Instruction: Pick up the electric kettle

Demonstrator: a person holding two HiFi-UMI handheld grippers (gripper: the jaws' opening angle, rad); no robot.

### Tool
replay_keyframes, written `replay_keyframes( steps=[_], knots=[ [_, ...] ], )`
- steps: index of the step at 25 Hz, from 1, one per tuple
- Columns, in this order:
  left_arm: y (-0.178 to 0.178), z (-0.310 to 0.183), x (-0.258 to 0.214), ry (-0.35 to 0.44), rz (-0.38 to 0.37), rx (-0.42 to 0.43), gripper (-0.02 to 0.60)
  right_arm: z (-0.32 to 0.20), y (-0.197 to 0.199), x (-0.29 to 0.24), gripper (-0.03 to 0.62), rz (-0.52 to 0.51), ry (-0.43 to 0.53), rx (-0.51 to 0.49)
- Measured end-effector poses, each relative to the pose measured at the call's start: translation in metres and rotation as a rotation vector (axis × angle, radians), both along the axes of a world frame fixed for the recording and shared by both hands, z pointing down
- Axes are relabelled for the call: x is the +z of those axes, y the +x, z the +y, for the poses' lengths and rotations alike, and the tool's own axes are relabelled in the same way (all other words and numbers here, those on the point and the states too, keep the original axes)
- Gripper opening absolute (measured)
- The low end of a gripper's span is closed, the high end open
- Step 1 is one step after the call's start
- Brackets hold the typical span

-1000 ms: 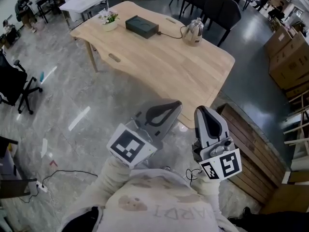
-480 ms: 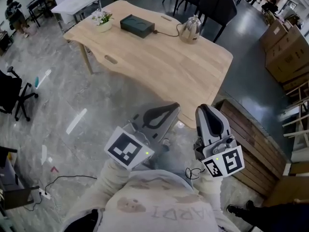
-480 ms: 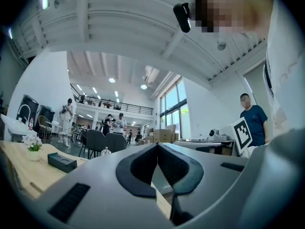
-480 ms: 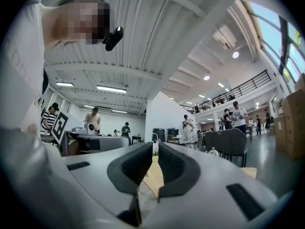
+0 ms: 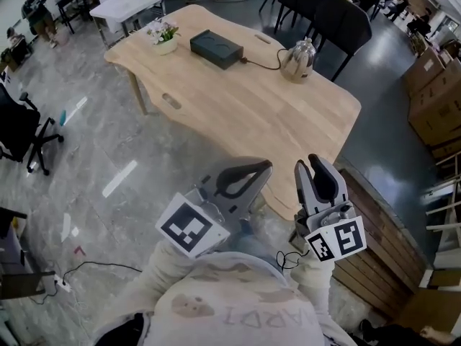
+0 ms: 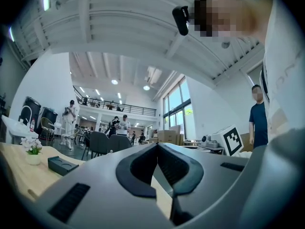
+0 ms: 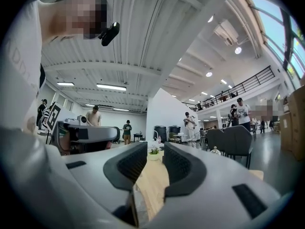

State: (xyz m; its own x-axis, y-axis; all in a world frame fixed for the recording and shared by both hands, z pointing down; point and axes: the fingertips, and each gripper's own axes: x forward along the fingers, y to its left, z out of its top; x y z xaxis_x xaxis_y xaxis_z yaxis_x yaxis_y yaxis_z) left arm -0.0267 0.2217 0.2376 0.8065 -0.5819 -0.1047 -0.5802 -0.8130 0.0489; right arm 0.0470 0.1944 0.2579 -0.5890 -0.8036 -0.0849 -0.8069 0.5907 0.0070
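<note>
The step in hand is the approach: nothing has been touched yet, and both grippers hang short of the near edge of the pale wooden table with rounded corners [image 5: 274, 114]. The shiny metal electric kettle with its arched handle [image 5: 297, 58] stands upright on the table's far side, towards the right-hand end, just in front of the black chairs [image 5: 331, 16] behind the table. A thin dark cable [image 5: 263, 65] runs across the tabletop from the kettle to a flat dark rectangular box [image 5: 216, 49] near the table's far middle, and a small pot of white flowers [image 5: 164, 34] sits at the far left end. The left gripper [image 5: 263, 168] has its jaws brought together with nothing between them. The right gripper [image 5: 311, 163] has just been opening its jaws; they now stand partly apart, with only bare tabletop showing through the gap. Next, I judge, a gripper must be carried well across the table to the kettle and its jaws set around the handle, minding the cable.
</note>
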Motion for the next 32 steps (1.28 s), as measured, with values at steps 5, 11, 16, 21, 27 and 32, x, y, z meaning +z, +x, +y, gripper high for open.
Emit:
replay_keyframes(
  steps=[5,11,16,21,27,32],
  knots=[
    [0.015,-0.047,-0.010,0.002,0.002,-0.016,0.012,-0.052,0.013,-0.005,0.109,0.000,-0.004,-0.025],
    [0.042,-0.107,-0.013,0.008,0.002,-0.029,0.012,-0.114,0.038,0.000,0.124,-0.008,-0.018,-0.059],
    [0.065,-0.151,-0.015,0.027,-0.009,-0.045,0.012,-0.157,0.058,0.005,0.146,-0.007,-0.026,-0.103],
    [0.081,-0.172,-0.005,0.009,-0.058,-0.063,0.012,-0.183,0.071,0.014,0.166,0.000,-0.034,-0.123],
    [0.085,-0.195,0.004,-0.019,-0.077,-0.050,0.012,-0.214,0.078,0.025,0.173,0.000,-0.057,-0.096],
    [0.084,-0.217,0.008,-0.031,-0.076,-0.006,0.012,-0.242,0.082,0.034,0.178,0.013,-0.079,-0.049]
  ],
)
